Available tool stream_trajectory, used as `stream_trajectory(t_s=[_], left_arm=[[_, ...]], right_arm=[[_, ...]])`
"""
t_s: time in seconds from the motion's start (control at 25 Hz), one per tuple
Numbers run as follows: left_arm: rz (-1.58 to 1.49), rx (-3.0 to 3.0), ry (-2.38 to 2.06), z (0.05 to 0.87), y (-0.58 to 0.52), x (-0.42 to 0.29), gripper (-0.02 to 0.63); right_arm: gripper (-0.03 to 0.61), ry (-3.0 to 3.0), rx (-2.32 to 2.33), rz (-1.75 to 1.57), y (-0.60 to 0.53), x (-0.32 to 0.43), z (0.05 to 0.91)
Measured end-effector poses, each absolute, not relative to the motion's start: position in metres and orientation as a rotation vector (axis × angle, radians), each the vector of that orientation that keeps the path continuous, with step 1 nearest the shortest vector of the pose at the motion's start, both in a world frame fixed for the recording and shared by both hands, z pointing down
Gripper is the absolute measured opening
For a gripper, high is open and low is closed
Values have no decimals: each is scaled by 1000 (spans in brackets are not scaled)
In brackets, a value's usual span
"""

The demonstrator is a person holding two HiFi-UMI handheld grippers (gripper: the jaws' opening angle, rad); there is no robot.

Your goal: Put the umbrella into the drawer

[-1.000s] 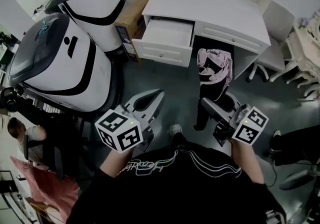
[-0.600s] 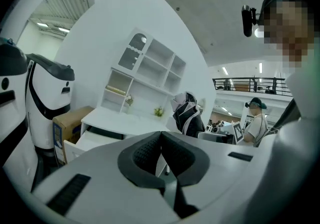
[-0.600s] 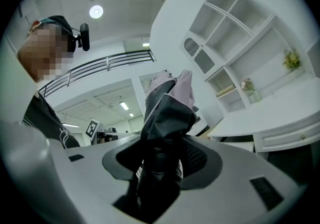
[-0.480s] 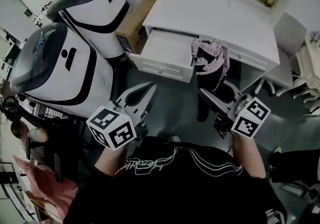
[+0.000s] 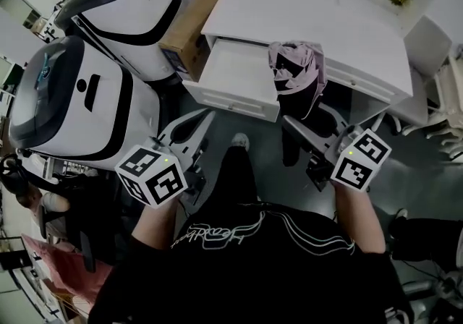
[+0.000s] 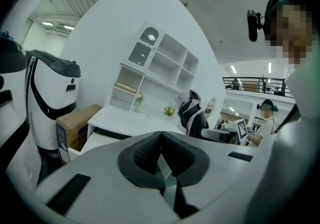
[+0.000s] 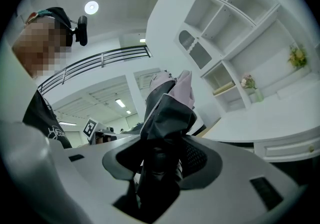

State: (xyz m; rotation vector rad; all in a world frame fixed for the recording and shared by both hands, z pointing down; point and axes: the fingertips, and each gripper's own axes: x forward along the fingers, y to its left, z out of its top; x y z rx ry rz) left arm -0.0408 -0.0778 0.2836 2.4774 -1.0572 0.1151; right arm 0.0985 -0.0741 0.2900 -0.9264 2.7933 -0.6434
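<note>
- Head view: right gripper is clamped on a folded pink-and-black fabric umbrella; the cloth end is bunched up beyond the jaws.
- Right gripper view: the umbrella is pinched between both dark pads of the right gripper, with the black shaft low in the gap and pink folds above.
- The umbrella is held in the air. In the head view it overlaps the right edge of the pulled-out white drawer and the front of the white desk; it is not lying in the drawer.
- Drawer interior is seen open, white, with nothing visible inside.
- Left gripper is empty. In the left gripper view the pads of the left gripper are pressed together at the tips with nothing between them.
- Brown cardboard box is just left of the desk, beside two large white-and-black rounded machines.
</note>
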Motion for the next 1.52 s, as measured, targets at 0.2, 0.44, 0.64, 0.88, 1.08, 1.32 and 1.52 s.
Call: stream_trajectory(t_s=[0.2,0.44,0.64,0.88,1.08,1.32,1.52], left_arm=[[105,2476,-1019,292,-135,-49,20],[115,2421,-1023,313,-220,-70,20],[123,2391,-1004,335,-284,-71,20],[137,2332,-1009,367,-341,-76,20],[167,2260,-1029,402,-376,-88,20],[186,2194,-1034,439,-406,-95,20],[210,2152,-1030,467,-419,-100,20]], right_arm=[[216,2817,-938,-677,-126,84,304],[216,2874,-955,-718,-206,60,322],[216,2954,-990,-728,-274,46,346],[216,3082,-1017,-714,-342,31,388],[216,3165,-1012,-781,-389,11,437],[216,3308,-1029,-862,-430,-3,517],[216,3423,-1002,-951,-444,-17,583]])
